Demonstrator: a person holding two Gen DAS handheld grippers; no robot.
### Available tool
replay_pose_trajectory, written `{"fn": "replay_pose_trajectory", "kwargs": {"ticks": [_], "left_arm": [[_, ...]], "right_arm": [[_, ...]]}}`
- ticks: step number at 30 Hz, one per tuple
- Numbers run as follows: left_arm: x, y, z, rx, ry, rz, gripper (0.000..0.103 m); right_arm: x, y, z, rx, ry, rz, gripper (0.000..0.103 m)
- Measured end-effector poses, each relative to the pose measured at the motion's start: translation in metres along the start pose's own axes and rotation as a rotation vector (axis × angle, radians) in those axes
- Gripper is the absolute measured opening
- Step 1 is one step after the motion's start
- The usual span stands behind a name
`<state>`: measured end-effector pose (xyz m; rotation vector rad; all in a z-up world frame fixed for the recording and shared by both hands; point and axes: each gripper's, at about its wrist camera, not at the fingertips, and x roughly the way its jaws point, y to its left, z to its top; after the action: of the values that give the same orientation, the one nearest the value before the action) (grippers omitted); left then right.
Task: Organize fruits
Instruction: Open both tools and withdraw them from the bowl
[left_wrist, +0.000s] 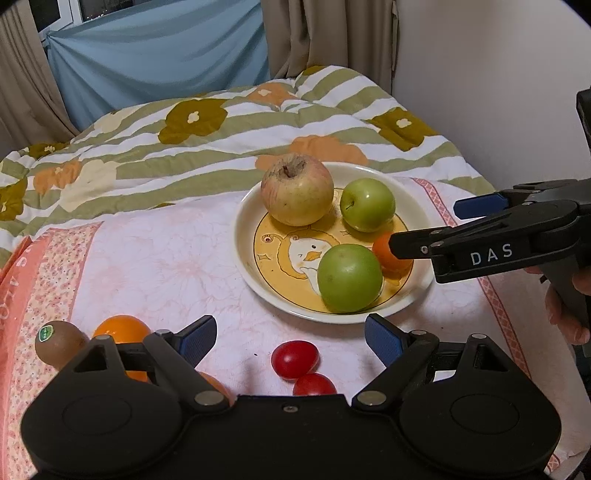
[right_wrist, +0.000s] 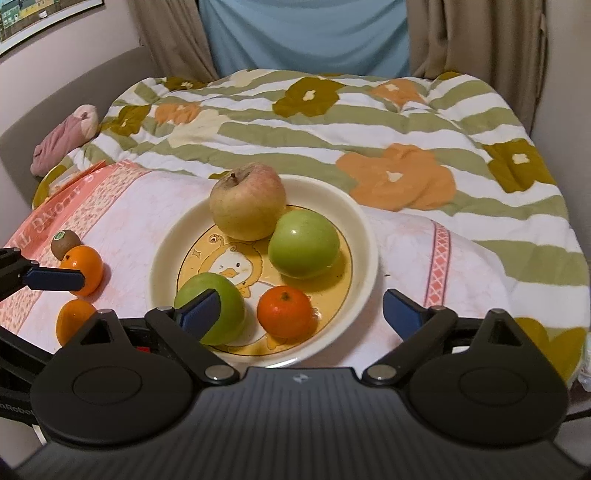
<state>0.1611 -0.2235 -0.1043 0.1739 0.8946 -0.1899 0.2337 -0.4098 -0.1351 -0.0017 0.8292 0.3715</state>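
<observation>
Fruit is being gathered onto a cream plate (right_wrist: 364, 236) with a duck drawing, which sits on a pink towel (left_wrist: 155, 266) spread over a flowered quilt (right_wrist: 406, 122) on a bed. On the plate lie a yellow-red apple (right_wrist: 247, 201), two green apples, one toward the back (right_wrist: 303, 245) and one toward the front (right_wrist: 221, 295), and a small mandarin (right_wrist: 284, 313). The right hand-held gripper (right_wrist: 301, 314) hangs just over that mandarin with its jaws wide apart and nothing between the pads, so the mandarin appears to have been set down and that placing step is at its end. Still off the plate, on the towel to the left, are two more mandarins (right_wrist: 82, 269), a kiwi (left_wrist: 59, 341) with a green sticker, and two red cherry tomatoes (left_wrist: 294, 359). The left hand-held gripper (left_wrist: 290, 338) is also open and empty, poised above the tomatoes. The next move likely calls for one gripper to come down around a loose piece, close gently so the soft fruit is not crushed, and carry it to the bare patch of the plate without knocking the apples.
</observation>
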Motion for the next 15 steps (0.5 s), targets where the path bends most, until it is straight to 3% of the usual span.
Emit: {"fn": "replay_pose_trajectory", "kwargs": {"ticks": [15], "left_arm": [[-0.059,0.002,-0.008,-0.006,-0.104,0.000,0.090]], "right_arm": [[-0.080,0.022,-0.006,-0.009,-0.071,-0.069,0.103]]}}
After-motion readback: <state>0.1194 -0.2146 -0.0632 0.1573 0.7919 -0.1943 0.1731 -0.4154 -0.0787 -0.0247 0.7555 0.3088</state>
